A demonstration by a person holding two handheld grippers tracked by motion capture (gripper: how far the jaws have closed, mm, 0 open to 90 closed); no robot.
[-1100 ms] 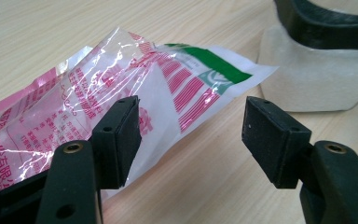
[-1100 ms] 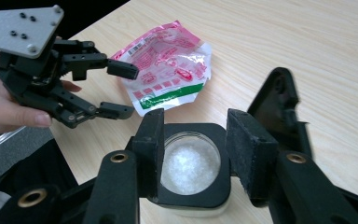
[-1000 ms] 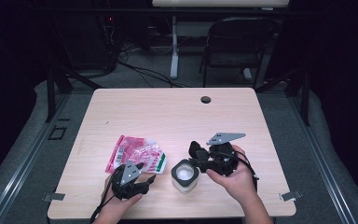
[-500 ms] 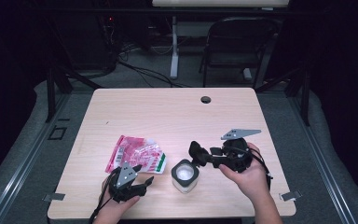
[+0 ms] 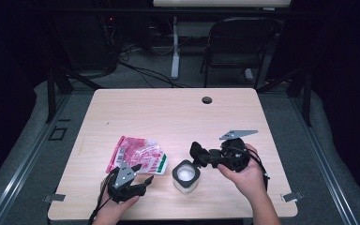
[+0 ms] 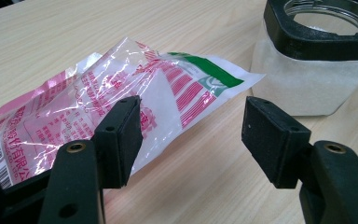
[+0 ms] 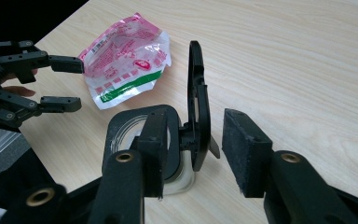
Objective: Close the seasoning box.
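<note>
A clear square jar (image 5: 186,177) with a black collar and a white granular filling is seen near the front edge of the wooden table (image 5: 168,112), between the two hands. Its hinged black lid (image 7: 197,119) is stood upright, on edge, at the jar's rim. In the right gripper view the lid is found between the two pads of the right gripper (image 7: 192,149); the jaws have just been closing, yet a gap is left on the right-hand pad's side, and whether the left-hand pad touches the lid cannot be told, so no clamped grip is shown. In the high view the right gripper is placed at about 2 o'clock from the jar, held level and pointed toward it, with the right hand (image 5: 243,176) wrapped round its body. A pink and white plastic packet (image 5: 138,156) with a green strip is laid flat at about 10 o'clock from the jar, just beside it. The left gripper (image 5: 143,180) is held at about 9 o'clock from the jar, low over the table; its jaws are spread apart with nothing between the pads, and in the left gripper view the packet's corner is seen just ahead of them.
</note>
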